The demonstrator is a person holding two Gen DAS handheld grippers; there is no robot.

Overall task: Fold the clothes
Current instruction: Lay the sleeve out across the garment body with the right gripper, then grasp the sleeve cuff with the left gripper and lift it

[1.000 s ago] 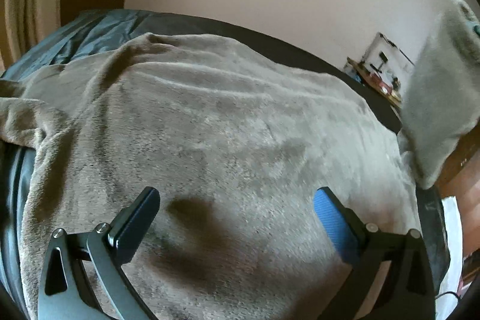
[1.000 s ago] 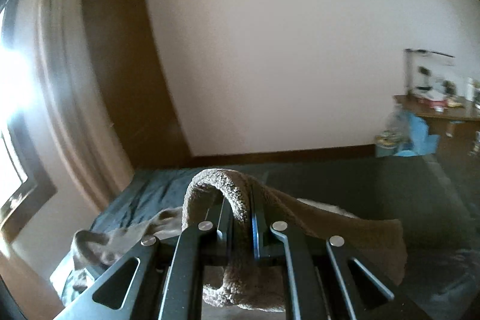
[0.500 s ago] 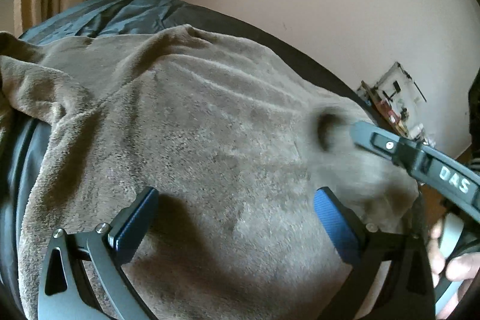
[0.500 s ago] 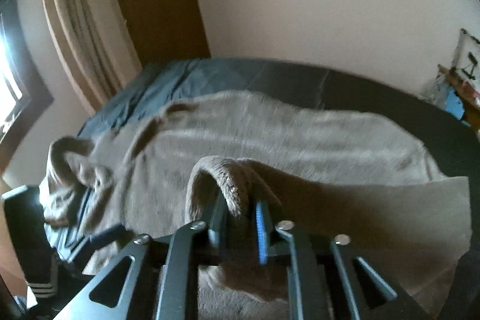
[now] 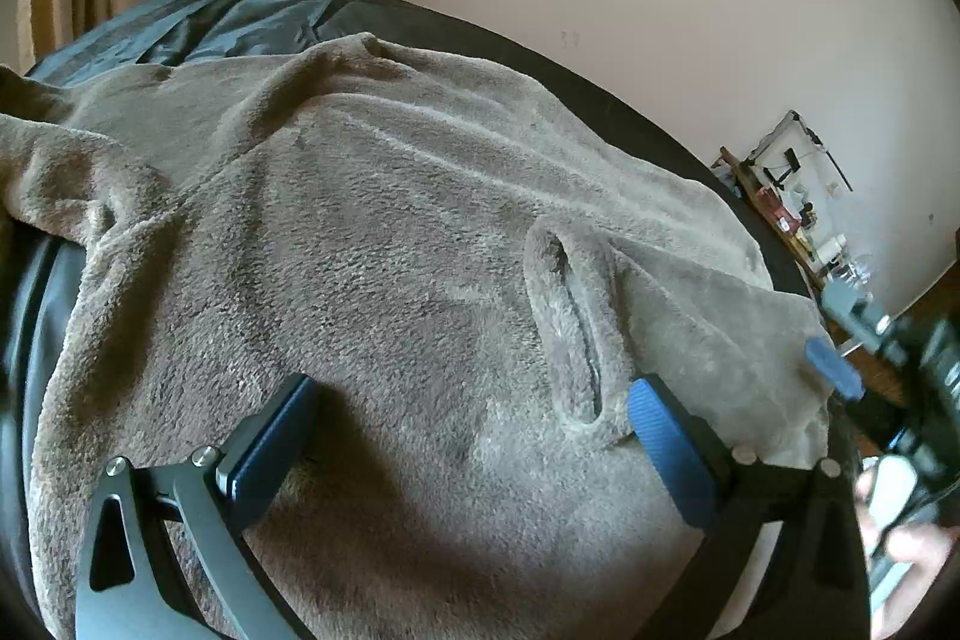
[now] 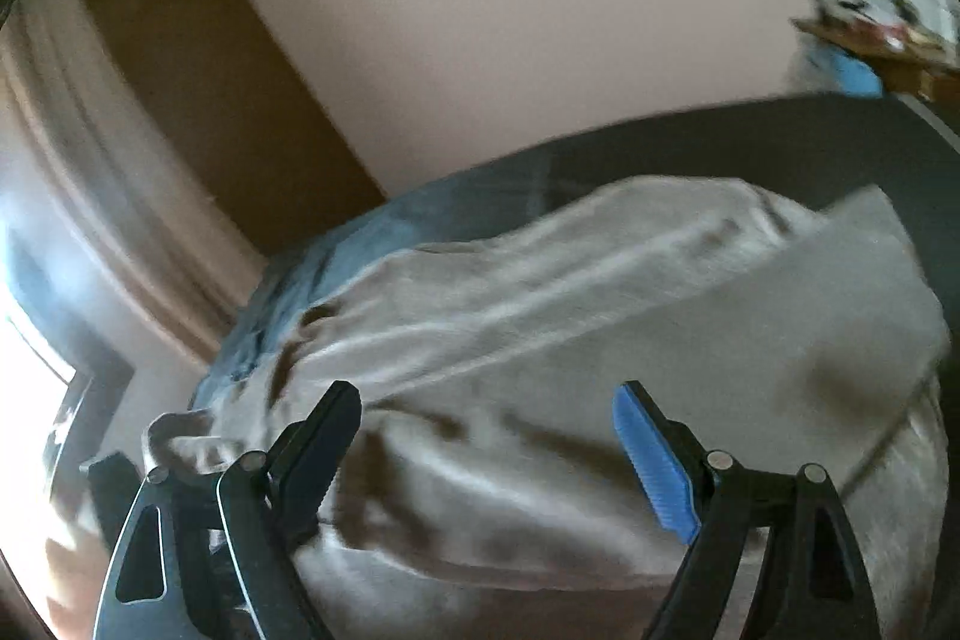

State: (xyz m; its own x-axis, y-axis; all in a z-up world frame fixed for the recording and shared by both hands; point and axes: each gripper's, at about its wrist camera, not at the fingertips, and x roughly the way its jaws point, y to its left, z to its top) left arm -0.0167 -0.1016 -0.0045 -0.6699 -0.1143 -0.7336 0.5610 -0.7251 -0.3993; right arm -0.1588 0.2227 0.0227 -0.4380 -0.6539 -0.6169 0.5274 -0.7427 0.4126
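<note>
A large taupe fleece garment (image 5: 372, 244) lies spread over a dark bed; it also shows in the right wrist view (image 6: 570, 340). Its right sleeve (image 5: 678, 322) is folded in over the body, with the cuff (image 5: 570, 334) lying near my left gripper's right finger. My left gripper (image 5: 468, 436) is open and empty just above the fleece. My right gripper (image 6: 486, 430) is open and empty above the garment's right part. It also shows at the right edge of the left wrist view (image 5: 864, 358), beside the folded sleeve.
The bed's dark blue sheet (image 5: 240, 16) shows beyond the garment. A wooden shelf with small items (image 5: 792, 208) stands against the pink wall at the right. A brown door (image 6: 222, 100) and curtains (image 6: 72, 196) are at the left.
My right gripper carried the sleeve over the garment's body, then opened and let it go. The sleeve now lies folded on the body. My left gripper stayed open.
</note>
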